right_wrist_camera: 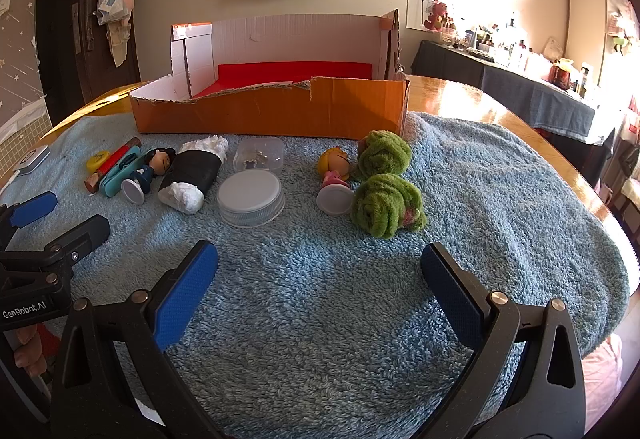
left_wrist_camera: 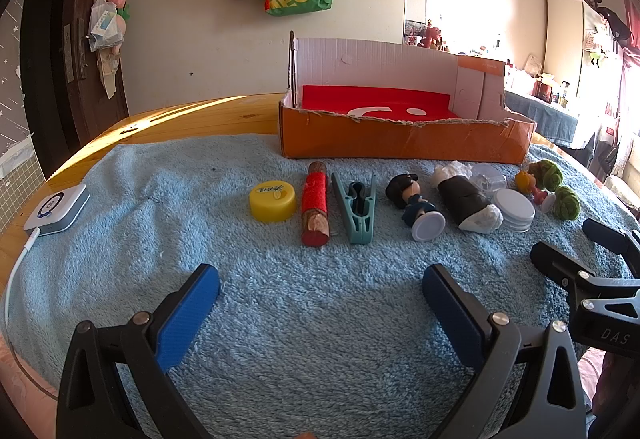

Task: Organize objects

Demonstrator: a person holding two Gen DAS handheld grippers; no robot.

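Hovering before first pick | left gripper [left_wrist_camera: 320,303] and right gripper [right_wrist_camera: 320,279] spread wide, empty | toys lined at 12 o'clock beside orange box [left_wrist_camera: 400,143], likely their destination | towel [right_wrist_camera: 480,179] cushions.

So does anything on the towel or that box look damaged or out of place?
Yes: the orange cardboard box has a ragged, torn front rim, lower toward one end. Both figurines, the dark-haired one and the yellow-haired one, lie tipped over on the blue towel rather than standing on their bases.
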